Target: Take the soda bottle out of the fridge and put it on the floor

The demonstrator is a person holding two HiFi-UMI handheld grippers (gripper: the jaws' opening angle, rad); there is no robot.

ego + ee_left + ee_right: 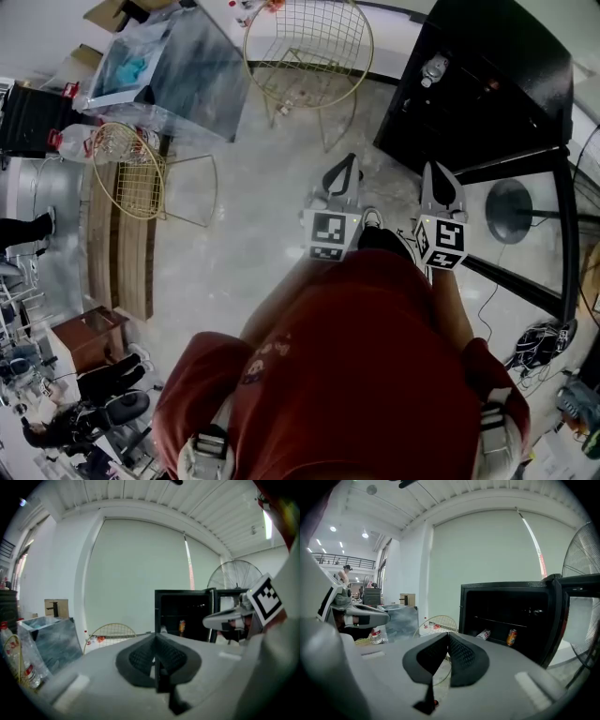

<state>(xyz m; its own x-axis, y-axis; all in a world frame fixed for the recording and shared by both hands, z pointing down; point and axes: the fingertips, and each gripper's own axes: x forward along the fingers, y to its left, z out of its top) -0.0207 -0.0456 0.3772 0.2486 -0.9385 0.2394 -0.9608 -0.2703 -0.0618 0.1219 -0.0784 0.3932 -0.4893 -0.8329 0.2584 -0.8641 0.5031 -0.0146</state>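
The person carrying my rig wears a dark red shirt point(366, 356) with a small pale print point(264, 359) on one side of the chest. I run a left gripper point(342, 176) and a right gripper point(441, 183) of the same build: pale grey shells tapering to a point, black pads point(140, 658) with a fine mesh texture, and a white cube point(330, 234) of black square markers on each.

Left gripper point(345, 173) held out ahead of torso point(361, 375), pointing slightly downward, jaws pressed together, nothing between. Right gripper point(438, 178) alongside, parallel, near but apart; jaws likewise closed, empty. Both arms point(279, 314) extended forward.
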